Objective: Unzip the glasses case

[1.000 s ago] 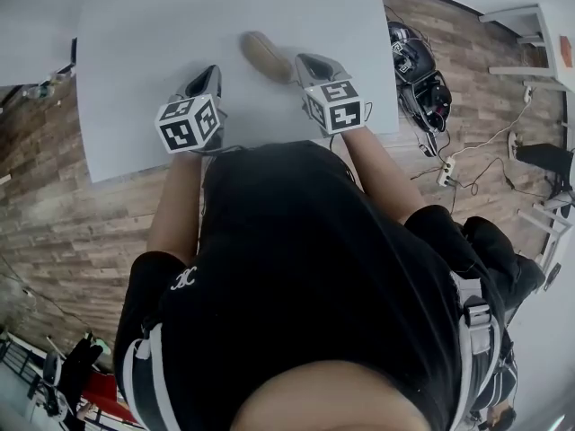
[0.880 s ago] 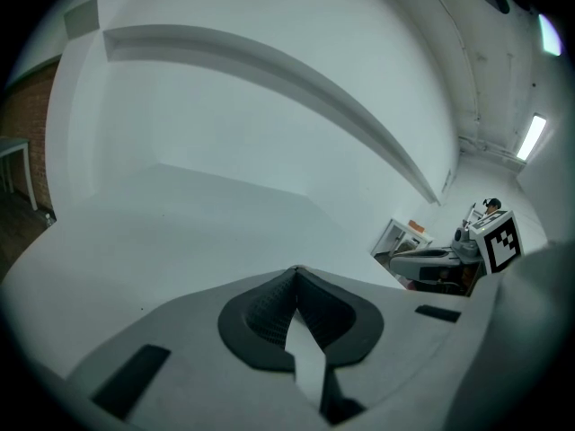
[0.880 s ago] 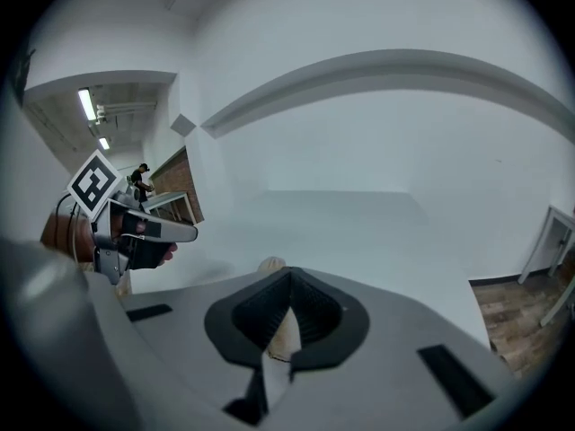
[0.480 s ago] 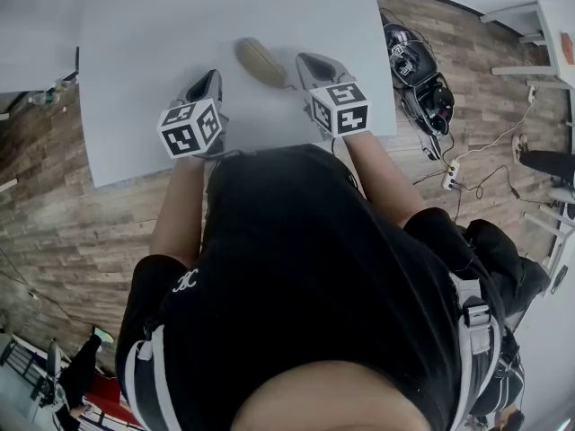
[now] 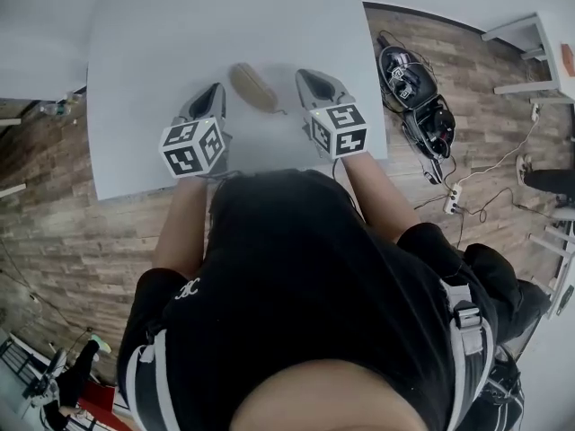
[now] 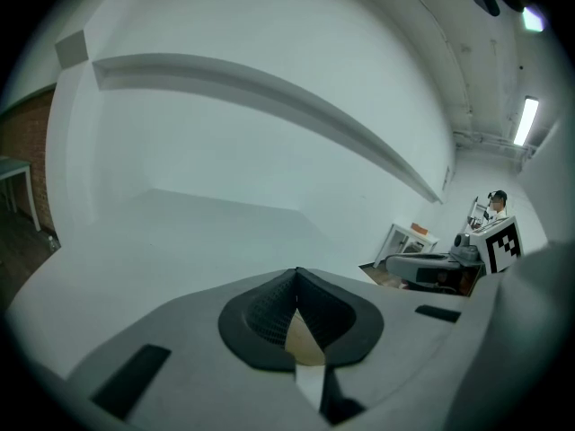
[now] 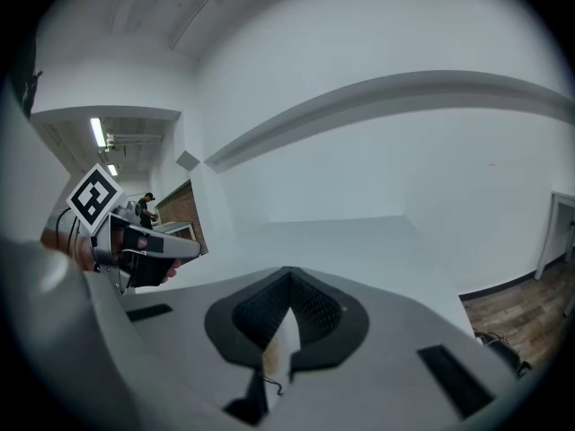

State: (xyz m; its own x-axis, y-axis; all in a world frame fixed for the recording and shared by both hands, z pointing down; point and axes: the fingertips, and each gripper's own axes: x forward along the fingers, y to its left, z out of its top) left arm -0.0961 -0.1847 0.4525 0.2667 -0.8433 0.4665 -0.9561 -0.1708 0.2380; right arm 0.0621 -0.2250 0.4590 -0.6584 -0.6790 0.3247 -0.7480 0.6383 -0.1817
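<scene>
On table (image 5: pixel 144 79): one glasses case (image 5: pixel 252 86) between left gripper (image 5: pixel 216 91) and right gripper (image 5: pixel 306 76).

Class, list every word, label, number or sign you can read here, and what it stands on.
No readable words or numbers.
The sleeve logo: white, too small to read.
Markers on left cube and right cube: black-and-white squares, no letters.

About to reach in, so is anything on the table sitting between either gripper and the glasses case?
Nothing visible. The glasses case lies on bare white table between the left gripper and the right gripper, both shut and empty.
</scene>
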